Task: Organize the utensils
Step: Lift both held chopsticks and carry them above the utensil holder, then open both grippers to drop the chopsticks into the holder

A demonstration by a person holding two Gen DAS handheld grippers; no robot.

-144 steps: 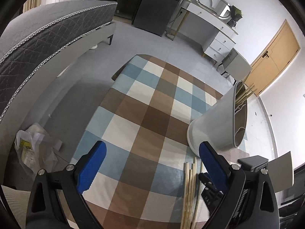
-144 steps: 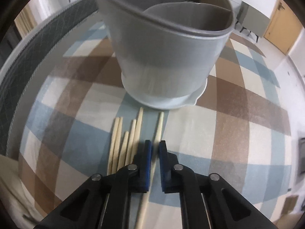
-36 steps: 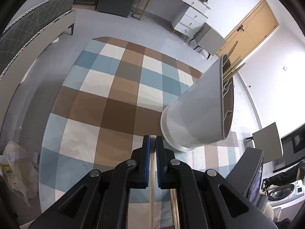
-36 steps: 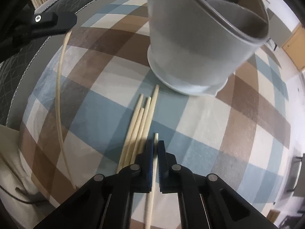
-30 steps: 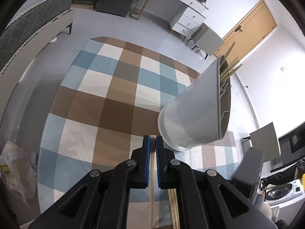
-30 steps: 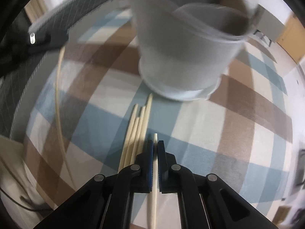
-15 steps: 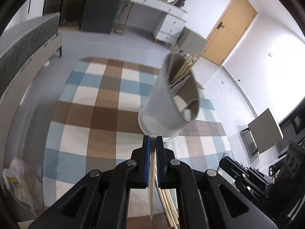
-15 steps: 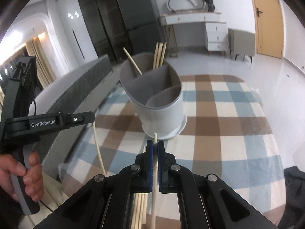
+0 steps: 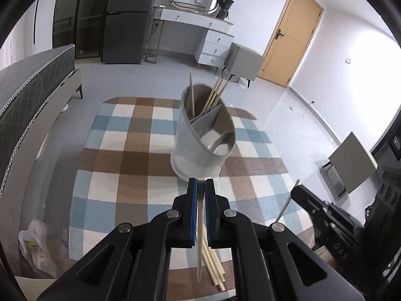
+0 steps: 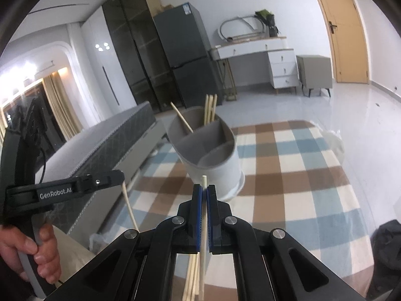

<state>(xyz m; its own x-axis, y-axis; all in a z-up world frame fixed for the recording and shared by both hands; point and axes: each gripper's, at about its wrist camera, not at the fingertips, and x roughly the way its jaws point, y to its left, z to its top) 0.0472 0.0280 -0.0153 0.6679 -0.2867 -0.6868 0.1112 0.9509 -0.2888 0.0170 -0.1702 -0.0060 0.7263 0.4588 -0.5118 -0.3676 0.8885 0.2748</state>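
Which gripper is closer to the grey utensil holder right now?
Roughly level; neither is clearly nearer. The left gripper and right gripper, each shut on a chopstick, both point at the holder from just short of its base.

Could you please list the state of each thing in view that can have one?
left gripper: shut on a chopstick, lifted off the table.
right gripper: shut on a chopstick, lifted.
utensil holder: upright on the checked tablecloth, several chopsticks in its far compartment, near compartments look empty.
loose chopsticks: lying on the tablecloth.
yellow door: closed.
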